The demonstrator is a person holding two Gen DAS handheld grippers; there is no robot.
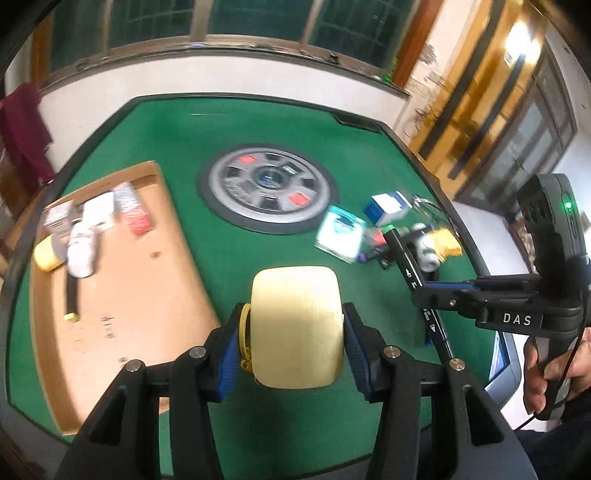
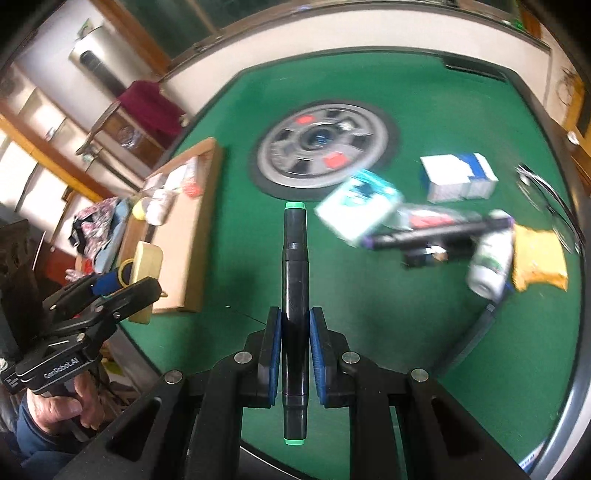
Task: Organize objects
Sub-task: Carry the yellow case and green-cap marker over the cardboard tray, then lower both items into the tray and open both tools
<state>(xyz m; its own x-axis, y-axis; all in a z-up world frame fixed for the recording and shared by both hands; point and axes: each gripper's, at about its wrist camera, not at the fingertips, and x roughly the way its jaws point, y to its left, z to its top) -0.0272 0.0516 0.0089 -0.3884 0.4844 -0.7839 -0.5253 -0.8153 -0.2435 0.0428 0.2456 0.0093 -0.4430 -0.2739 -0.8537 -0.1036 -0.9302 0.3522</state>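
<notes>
Both wrist cameras look steeply down along their jaws, close above the green worktop (image 1: 258,258). Both share the wheel (image 1: 267,186) at 12 o'clock and the box (image 2: 184,236) at 9 o'clock.

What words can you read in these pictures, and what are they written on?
"DAS": on the right tongs, seen from the left wrist.
"GenRobot.AI": on the left tongs, seen from the right wrist.
Blue and white box, teal packet, marker: print too blurred to read.

place: home rm | green-felt mahjong table (image 1: 258,122), wood cabinets (image 1: 491,122), window (image 1: 221,18)
</notes>
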